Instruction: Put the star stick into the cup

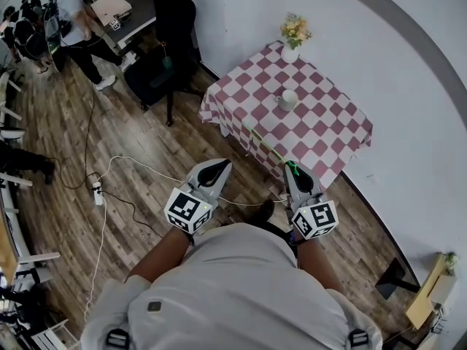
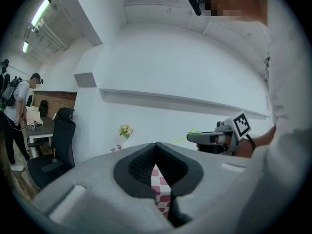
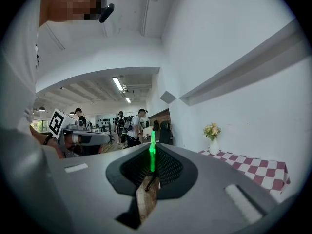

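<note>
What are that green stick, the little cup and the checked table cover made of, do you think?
Star stick: probably translucent plastic, since it shows bright, almost glowing green with a smooth sheen.
Cup: pale and smooth, perhaps ceramic or plastic. It is too small to tell.
Table cover: matte woven fabric, by its look. Its red-and-white checks hang in soft folds at the edges.

My right gripper (image 1: 293, 170) is dull grey plastic. The star stick (image 3: 152, 159) is shiny green plastic. The tablecloth (image 1: 321, 122) is cloth, the floor (image 1: 139, 144) wood.
</note>
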Available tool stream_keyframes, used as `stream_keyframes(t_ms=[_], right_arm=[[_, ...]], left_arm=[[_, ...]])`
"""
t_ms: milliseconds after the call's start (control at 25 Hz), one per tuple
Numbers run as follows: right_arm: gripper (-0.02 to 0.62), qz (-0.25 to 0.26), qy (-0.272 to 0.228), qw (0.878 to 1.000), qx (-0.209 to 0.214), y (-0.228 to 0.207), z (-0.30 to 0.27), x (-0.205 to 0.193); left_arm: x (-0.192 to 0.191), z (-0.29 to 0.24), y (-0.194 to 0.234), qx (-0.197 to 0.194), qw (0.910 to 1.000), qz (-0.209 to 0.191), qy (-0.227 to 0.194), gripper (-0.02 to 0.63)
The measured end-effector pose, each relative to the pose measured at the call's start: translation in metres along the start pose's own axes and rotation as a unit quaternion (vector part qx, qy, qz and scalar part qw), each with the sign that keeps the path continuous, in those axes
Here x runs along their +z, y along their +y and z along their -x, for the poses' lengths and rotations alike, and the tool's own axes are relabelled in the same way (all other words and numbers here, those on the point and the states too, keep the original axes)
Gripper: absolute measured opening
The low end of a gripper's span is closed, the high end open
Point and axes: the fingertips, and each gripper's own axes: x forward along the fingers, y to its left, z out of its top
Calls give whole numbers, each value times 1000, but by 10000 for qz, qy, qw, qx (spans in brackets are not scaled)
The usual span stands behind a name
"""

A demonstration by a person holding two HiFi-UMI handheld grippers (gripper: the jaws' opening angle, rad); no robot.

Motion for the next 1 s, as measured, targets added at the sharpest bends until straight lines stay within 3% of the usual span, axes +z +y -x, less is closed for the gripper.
stream_keyframes(t_ms=[280, 720, 1000], right_arm=[[26, -67, -3, 10000, -67, -75, -5, 11], [26, 109, -174, 9995, -239, -206, 24, 41], [27, -181, -224, 9986, -437, -250, 40, 42]], left_arm=[[9, -76, -7, -68, 10000, -8, 48, 3], [22, -199, -57, -250, 9996, -130, 79, 3], [29, -243, -79, -489, 9984, -234, 163, 3]])
